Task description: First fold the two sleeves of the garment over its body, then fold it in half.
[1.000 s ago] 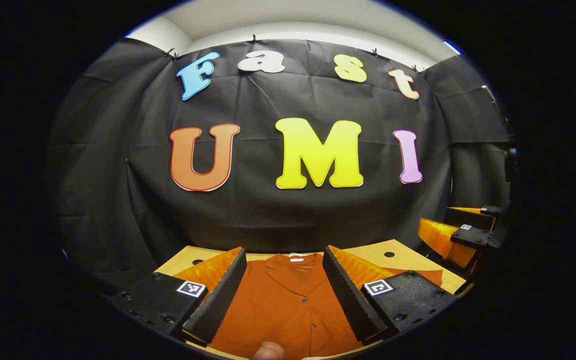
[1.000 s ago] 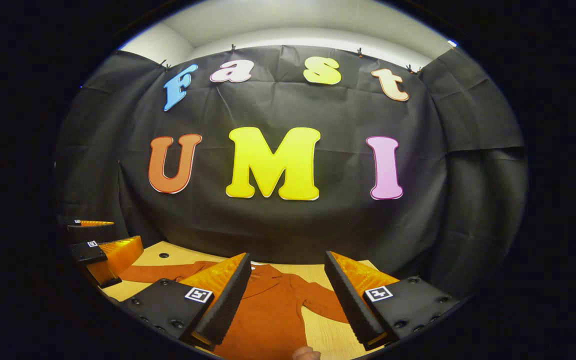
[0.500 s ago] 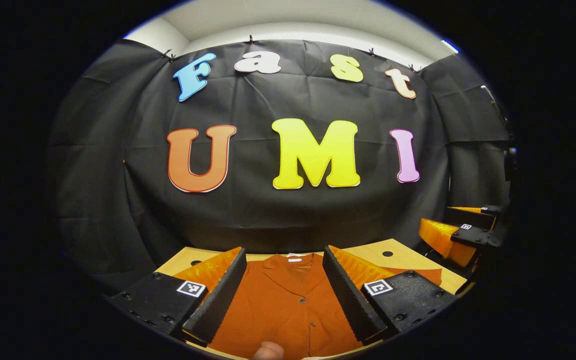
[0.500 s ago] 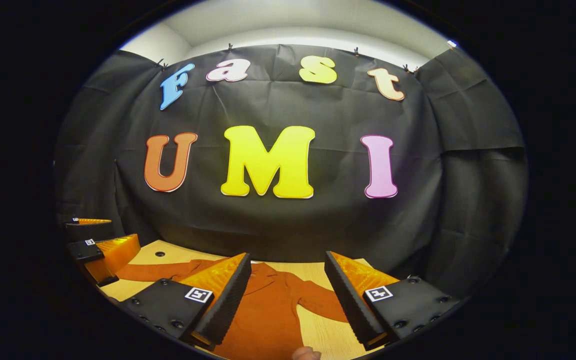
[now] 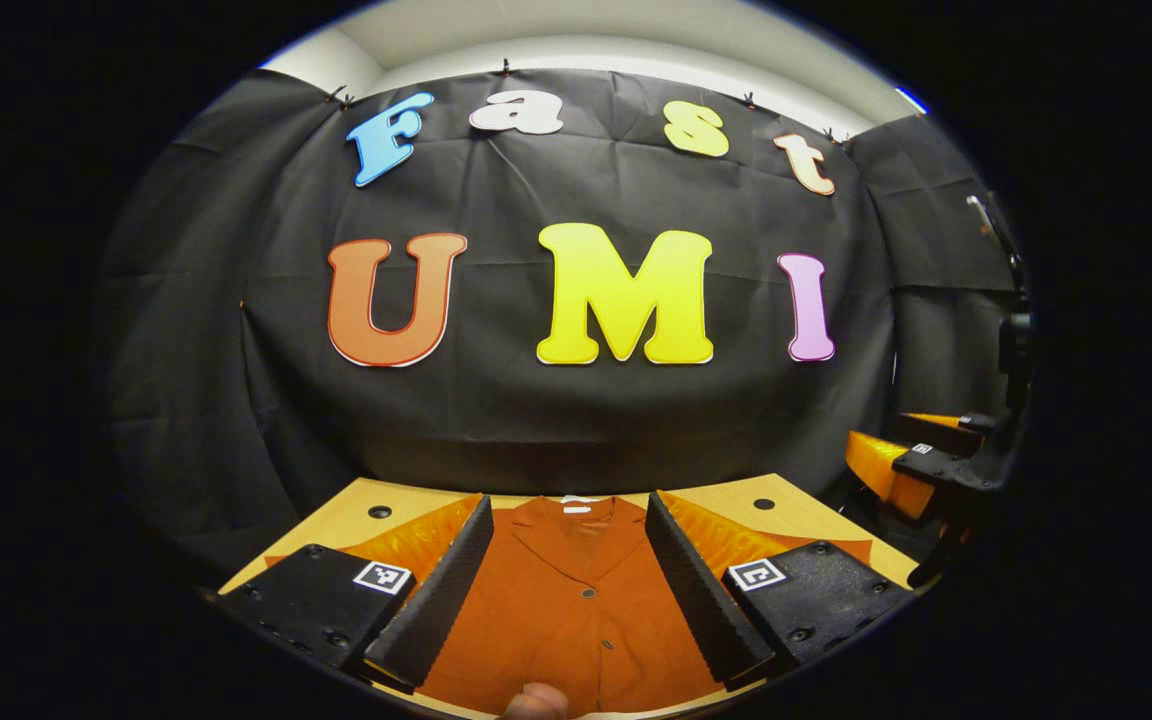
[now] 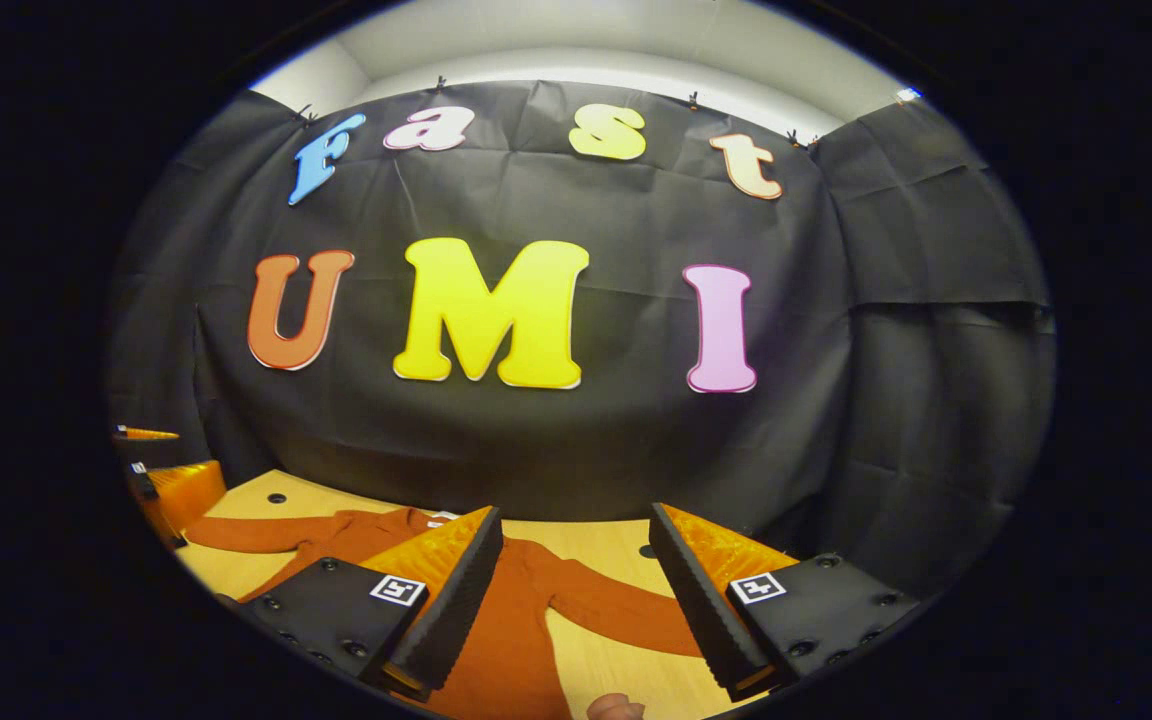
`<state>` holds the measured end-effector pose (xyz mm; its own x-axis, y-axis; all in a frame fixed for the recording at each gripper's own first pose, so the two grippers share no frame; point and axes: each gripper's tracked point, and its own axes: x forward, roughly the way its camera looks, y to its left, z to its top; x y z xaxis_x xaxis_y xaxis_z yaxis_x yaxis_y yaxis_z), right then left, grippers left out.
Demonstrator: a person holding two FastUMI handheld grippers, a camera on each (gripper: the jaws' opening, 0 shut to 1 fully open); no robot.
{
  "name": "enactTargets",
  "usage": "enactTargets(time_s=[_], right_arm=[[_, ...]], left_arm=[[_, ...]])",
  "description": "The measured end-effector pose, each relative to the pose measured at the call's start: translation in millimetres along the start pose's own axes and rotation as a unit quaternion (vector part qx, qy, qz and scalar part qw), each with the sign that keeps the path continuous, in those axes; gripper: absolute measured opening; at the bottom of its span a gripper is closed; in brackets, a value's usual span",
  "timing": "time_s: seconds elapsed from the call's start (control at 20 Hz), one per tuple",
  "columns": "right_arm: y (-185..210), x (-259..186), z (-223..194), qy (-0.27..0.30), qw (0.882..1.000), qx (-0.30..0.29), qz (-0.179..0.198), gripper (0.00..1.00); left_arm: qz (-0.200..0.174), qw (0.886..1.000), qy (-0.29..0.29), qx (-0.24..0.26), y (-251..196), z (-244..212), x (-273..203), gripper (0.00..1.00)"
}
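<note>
Here, rust shirt (image 5: 576,610) spread on table (image 5: 406,505), collar in left gripper view, outstretched sleeve (image 6: 626,610) in right, both jaws wide, empty.

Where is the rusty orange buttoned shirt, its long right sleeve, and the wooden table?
rusty orange buttoned shirt (image 5: 576,610): left gripper view, on the buttoned front.
long right sleeve (image 6: 616,612): right gripper view, mid-sleeve, lying spread out on the table.
light wooden table (image 5: 726,497): left gripper view, bare top beside the collar.
</note>
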<state>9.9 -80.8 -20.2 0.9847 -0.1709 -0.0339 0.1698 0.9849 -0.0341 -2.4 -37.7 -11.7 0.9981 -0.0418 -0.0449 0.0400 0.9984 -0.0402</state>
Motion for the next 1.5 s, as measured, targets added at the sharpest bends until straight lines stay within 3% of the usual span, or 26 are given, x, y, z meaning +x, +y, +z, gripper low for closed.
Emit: enactTargets(time_s=[0.15,0.25,0.4,0.65,0.9,1.05,1.2,1.3,1.5], right_arm=[[-41.4,23.6,-39.2,0.047,0.999,-0.008,-0.026,0.94],[-77.7,39.5,-67.8,0.075,0.996,0.017,-0.048,0.95],[-133.8,59.3,-124.0,0.143,0.986,0.034,-0.081,0.95],[-214.1,92.2,-194.4,0.203,0.968,0.051,-0.137,0.95],[-243.6,107.0,-265.1,0.296,0.938,0.067,-0.165,0.94],[-254.3,101.3,-295.0,0.352,0.917,0.061,-0.18,0.94],[-248.7,94.6,-322.9,0.419,0.885,0.077,-0.186,0.94],[-245.5,90.7,-335.2,0.459,0.864,0.092,-0.187,0.95],[-244.2,92.5,-330.9,0.481,0.845,0.128,-0.194,0.91]], left_arm=[[-0.004,1.0,0.008,0.006,-19.3,-5.9,0.2,0.99],[-0.004,1.0,0.012,0.007,-32.1,-9.3,2.2,0.99],[0.006,0.999,0.027,0.021,-50.2,-18.1,6.7,0.99],[0.019,0.997,0.059,0.042,-74.3,-39.1,13.6,0.99],[0.006,0.996,0.084,0.024,-89.0,-60.1,20.1,0.99],[0.001,0.997,0.065,0.036,-84.9,-52.5,26.1,0.99],[-0.013,0.998,0.037,0.055,-78.0,-39.3,31.7,0.99],[-0.02,0.998,0.025,0.053,-70.4,-32.3,34.1,0.99],[-0.016,0.999,0.025,0.045,-52.4,-33.2,40.0,0.99]])
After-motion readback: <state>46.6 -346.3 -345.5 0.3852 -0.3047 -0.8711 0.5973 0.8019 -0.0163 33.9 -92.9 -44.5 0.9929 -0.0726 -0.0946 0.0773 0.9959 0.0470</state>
